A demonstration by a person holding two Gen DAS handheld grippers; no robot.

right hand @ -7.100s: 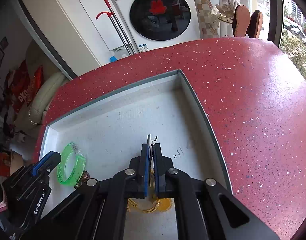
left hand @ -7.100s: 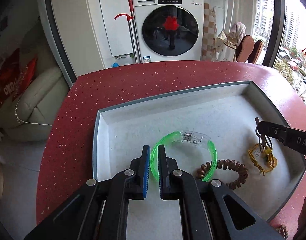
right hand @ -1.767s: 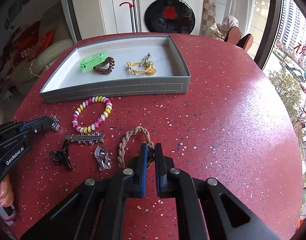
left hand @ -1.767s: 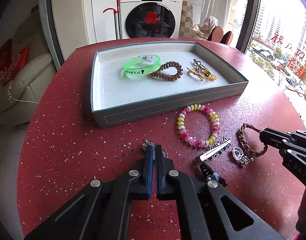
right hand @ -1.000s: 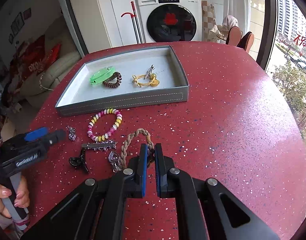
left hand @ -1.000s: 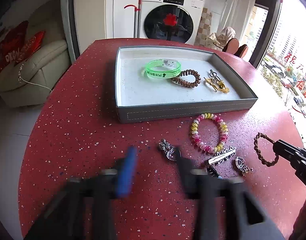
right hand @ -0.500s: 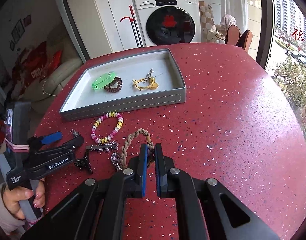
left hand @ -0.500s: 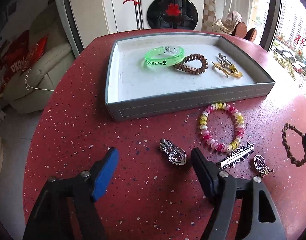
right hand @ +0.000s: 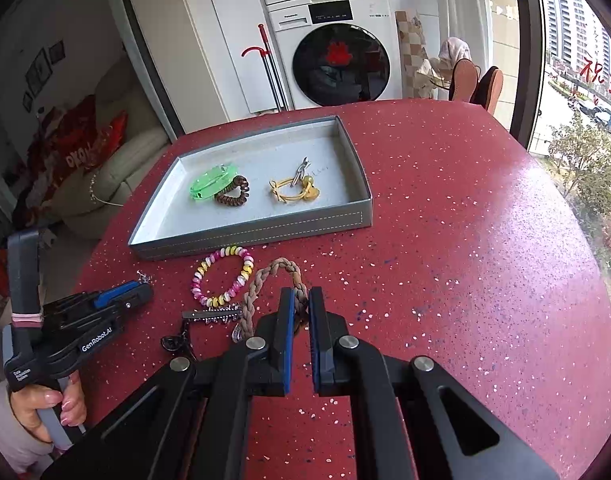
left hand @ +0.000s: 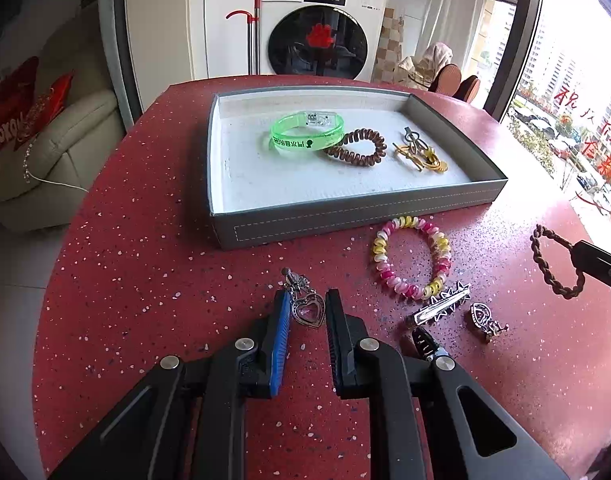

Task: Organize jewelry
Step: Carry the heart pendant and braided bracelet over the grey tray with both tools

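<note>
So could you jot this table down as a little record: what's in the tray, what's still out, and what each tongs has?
In tray: green bangle, brown coil tie, yellow tie
On table: bead bracelet, hair clip, small charm
Left tongs: just been closing around heart pendant, pads not clearly pressing
Right tongs: shut on braided bracelet

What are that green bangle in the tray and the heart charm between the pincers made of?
Green bangle: looks like translucent glossy plastic; light glows through it. Heart charm: apparently silver-toned metal around a clear stone, judging by its shine; the left gripper has just been closing around it.
</note>
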